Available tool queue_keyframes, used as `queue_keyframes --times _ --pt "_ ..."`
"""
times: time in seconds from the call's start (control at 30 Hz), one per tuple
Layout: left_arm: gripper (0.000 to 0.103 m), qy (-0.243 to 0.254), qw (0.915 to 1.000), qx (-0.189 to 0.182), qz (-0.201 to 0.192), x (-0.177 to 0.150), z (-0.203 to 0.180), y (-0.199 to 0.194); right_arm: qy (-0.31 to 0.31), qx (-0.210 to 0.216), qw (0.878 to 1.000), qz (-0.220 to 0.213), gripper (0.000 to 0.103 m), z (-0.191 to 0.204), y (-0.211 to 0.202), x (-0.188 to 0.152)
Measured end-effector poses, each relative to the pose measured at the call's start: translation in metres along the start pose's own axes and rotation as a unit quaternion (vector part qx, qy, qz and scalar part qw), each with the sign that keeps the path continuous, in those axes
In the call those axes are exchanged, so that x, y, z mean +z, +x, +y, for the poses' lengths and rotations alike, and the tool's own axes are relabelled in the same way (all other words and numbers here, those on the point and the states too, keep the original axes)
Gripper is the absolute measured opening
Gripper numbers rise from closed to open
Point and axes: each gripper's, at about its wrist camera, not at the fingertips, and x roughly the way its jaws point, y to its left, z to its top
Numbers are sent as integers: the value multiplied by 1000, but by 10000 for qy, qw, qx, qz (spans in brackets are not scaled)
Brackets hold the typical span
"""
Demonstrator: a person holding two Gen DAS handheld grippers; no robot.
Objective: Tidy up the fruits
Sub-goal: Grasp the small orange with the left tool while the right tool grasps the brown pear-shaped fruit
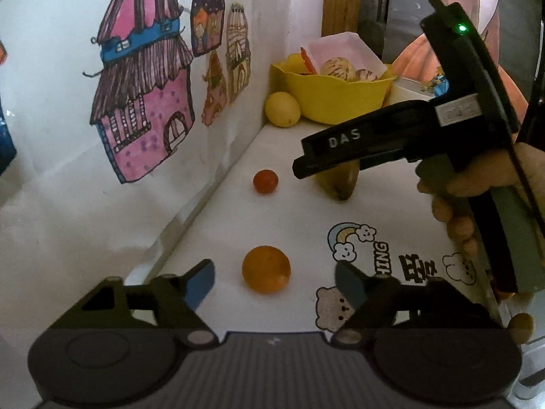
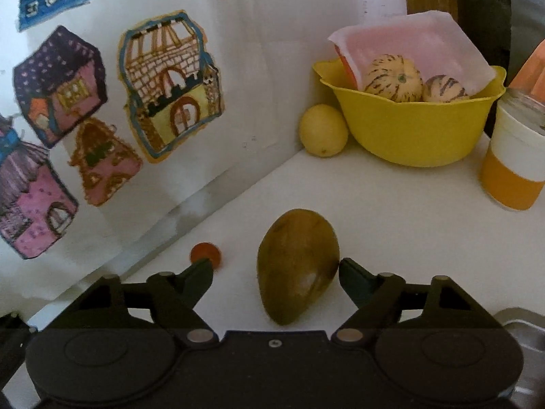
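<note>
**Both tongs wide open, nothing gripped**

I see the left gripper [image 1: 274, 281] spread around the orange [image 1: 266, 269], no contact. Right gripper [image 2: 276, 269] straddles the mango [image 2: 297, 266]; its right finger touches the skin. Yellow bowl [image 2: 408, 136] sits far ahead.

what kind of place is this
Probably a home, perhaps a child's corner: hand-drawn house pictures taped to the wall, cartoon stickers on the white table, and a yellow bowl of fruit.
</note>
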Motion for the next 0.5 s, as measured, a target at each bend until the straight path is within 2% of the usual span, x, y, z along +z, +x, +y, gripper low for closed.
queue_keyframes --times 0.13,0.23,0.37,0.5 --pt "60 -173 9998 28 93 -2 6 5 40 -163 9999 -10 66 2 9 2" --pt "52 -97 9999 118 42 -3 6 6 132 -241 9996 81 55 0 16 -1" --pt "35 -45 9999 141 -27 -4 5 6 61 -294 9995 -18 54 3 20 -3" --pt "34 -161 9998 100 -50 -5 7 3 82 -229 9997 -42 53 2 15 -7"
